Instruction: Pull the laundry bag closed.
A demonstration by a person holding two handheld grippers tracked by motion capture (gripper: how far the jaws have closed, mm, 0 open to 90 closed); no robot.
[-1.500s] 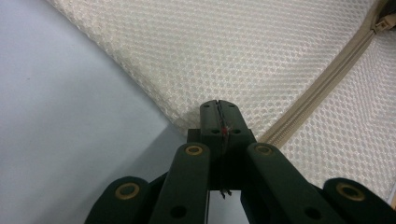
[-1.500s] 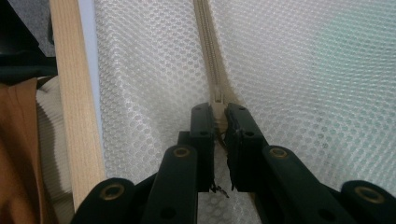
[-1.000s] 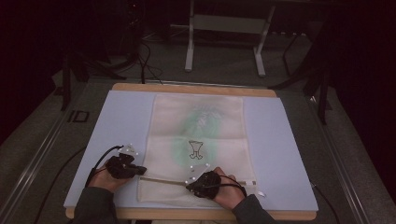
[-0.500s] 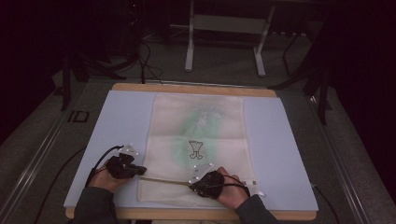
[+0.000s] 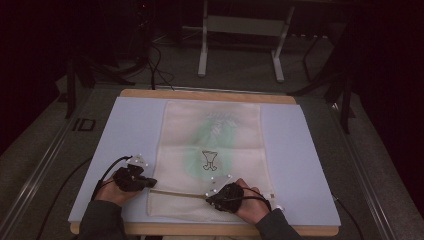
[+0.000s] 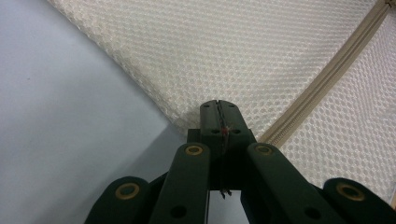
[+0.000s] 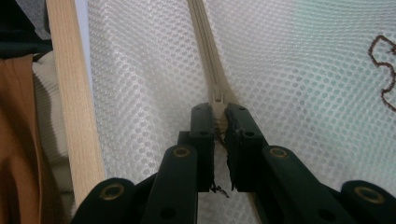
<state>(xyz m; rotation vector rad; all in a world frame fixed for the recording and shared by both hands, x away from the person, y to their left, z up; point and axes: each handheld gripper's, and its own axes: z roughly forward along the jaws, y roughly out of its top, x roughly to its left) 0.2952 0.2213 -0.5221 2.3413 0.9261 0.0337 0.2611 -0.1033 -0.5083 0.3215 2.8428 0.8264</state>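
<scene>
With the left gripper (image 6: 219,116) clamped on the corner of the mesh laundry bag (image 5: 212,135) lying flat on the table (image 5: 300,150) and the right gripper (image 7: 219,123) pinching the zipper pull (image 7: 218,109), I'd keep that corner taut (no slack) and draw steadily along the zipper (image 5: 175,192).

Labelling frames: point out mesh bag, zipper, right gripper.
mesh bag (image 5: 220,135), high view, middle of the cloth
zipper (image 7: 210,60), right gripper view, tape ahead of the jaws
right gripper (image 7: 219,119), right gripper view, between jaw tips
</scene>
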